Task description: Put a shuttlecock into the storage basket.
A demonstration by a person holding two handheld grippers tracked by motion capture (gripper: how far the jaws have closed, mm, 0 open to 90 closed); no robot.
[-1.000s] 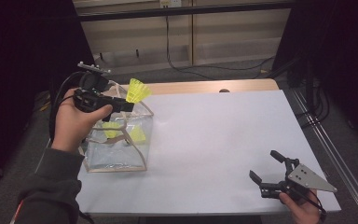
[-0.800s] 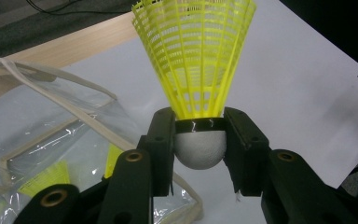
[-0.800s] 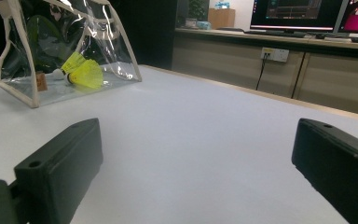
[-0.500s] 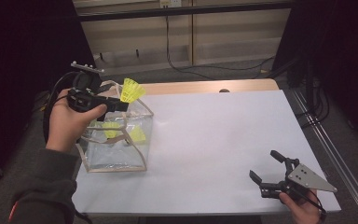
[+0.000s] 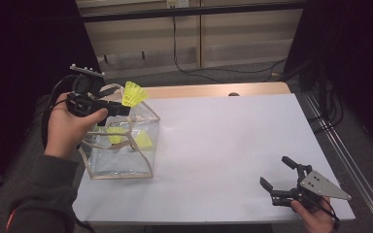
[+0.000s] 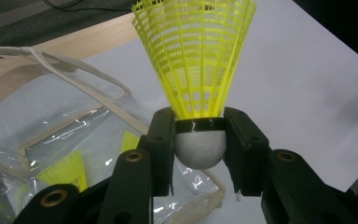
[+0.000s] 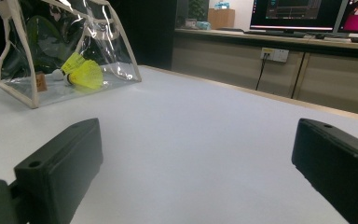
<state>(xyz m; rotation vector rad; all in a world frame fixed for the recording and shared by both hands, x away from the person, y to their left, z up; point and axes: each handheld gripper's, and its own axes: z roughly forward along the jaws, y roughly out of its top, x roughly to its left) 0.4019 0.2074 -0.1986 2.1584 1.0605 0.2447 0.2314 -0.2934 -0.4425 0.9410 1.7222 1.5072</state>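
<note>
My left gripper (image 5: 121, 108) is shut on the white cork of a yellow shuttlecock (image 5: 134, 93) and holds it above the far edge of a clear bag (image 5: 121, 162) with cream trim. In the left gripper view the jaws clamp that shuttlecock (image 6: 196, 60) by its cork, its skirt pointing up, and the bag (image 6: 56, 140) lies below. Two more yellow shuttlecocks (image 5: 115, 135) lie inside the bag. My right gripper (image 5: 279, 175) rests open near the table's front right corner with nothing between its jaws. It looks across the table at the bag (image 7: 60, 51) and a shuttlecock (image 7: 86, 73) in it.
A white sheet (image 5: 233, 141) covers the table, with a strip of bare wood (image 5: 213, 90) along the far edge. Cabinets and cables (image 5: 184, 48) stand beyond the table. A metal rail (image 5: 349, 160) runs along the right side.
My left hand has shifted the held shuttlecock slightly left and back over the bag's far edge. The right gripper has stayed where it was.
</note>
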